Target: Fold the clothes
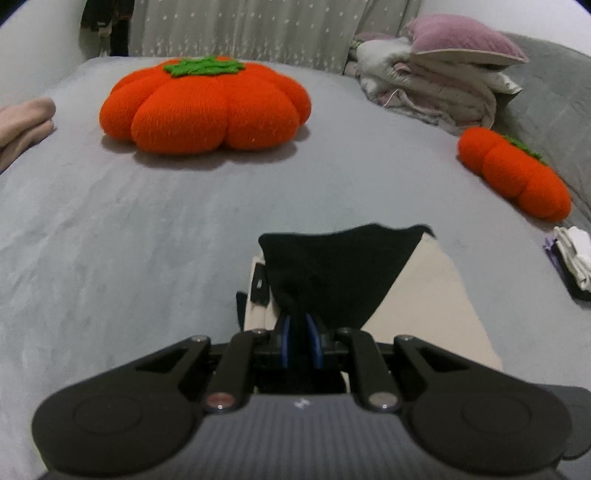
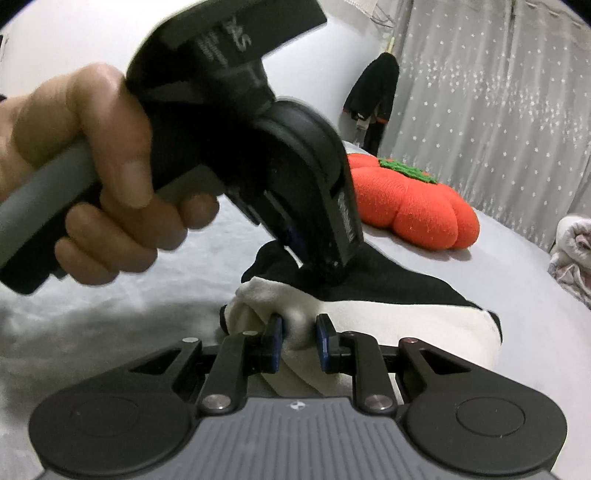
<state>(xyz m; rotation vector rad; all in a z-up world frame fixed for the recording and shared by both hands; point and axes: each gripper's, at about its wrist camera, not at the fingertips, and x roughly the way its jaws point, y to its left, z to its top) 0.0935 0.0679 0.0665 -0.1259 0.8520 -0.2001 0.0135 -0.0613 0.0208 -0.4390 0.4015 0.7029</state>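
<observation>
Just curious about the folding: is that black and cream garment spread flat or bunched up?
Partly bunched. The black and cream garment is gathered where the right tongs pinch its cream part; the rest lies on the bed.

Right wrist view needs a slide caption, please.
Right gripper pinches the garment's cream part; left gripper grips its black part.

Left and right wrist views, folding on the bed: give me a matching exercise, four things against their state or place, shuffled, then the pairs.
Things:
1. left gripper
2. right gripper
3. large pumpkin cushion
4. small pumpkin cushion

States or places:
A. lies at the right edge of the bed in the left wrist view
B. shut on the cream part of the garment
C. sits mid-bed in front of the curtain
D. shut on the black part of the garment

Pairs: 1-D, 2-B, 3-C, 4-A
</observation>
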